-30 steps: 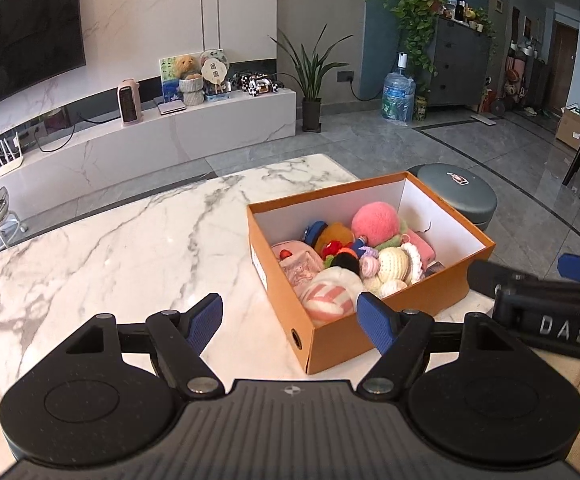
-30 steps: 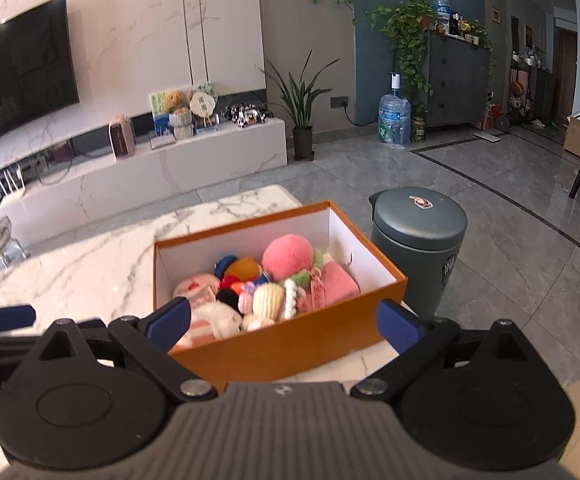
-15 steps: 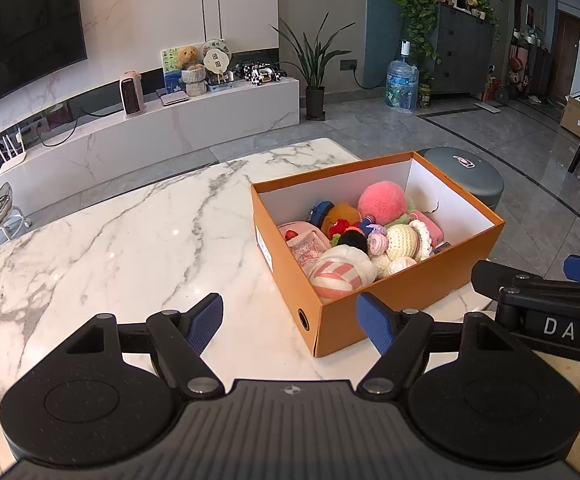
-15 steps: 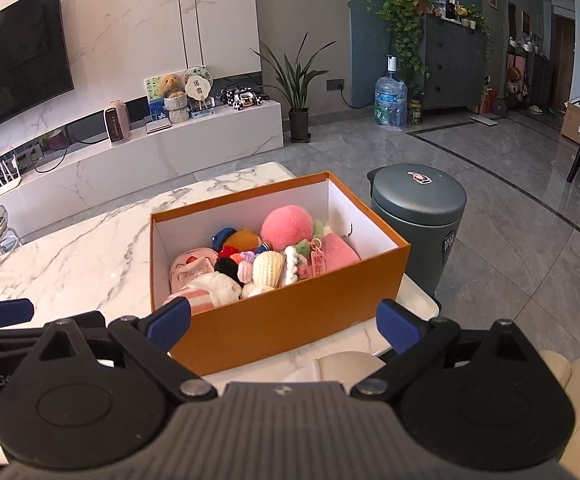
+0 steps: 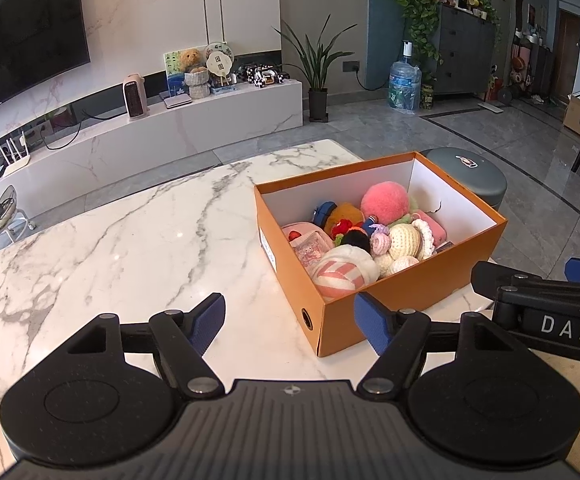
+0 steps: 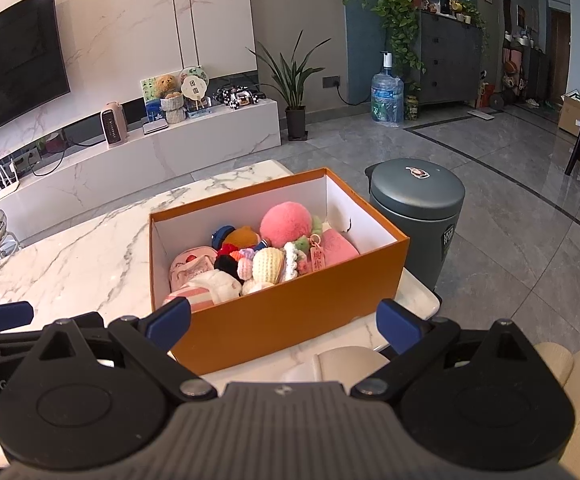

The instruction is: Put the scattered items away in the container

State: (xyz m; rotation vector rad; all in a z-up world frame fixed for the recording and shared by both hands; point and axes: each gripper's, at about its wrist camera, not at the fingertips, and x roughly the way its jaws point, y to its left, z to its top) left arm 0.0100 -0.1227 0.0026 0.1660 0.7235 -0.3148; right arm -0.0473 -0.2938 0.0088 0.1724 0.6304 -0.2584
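The left gripper is hovering over the marble table, its jaws closing on nothing. The orange box is sitting ahead, holding plush toys. The right gripper is protruding alongside.

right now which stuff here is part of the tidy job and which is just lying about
Part of the job:
- orange box
- soft toys in it, such as the pink pompom

Just lying about:
- grey bin
- water bottle
- potted plant
- TV
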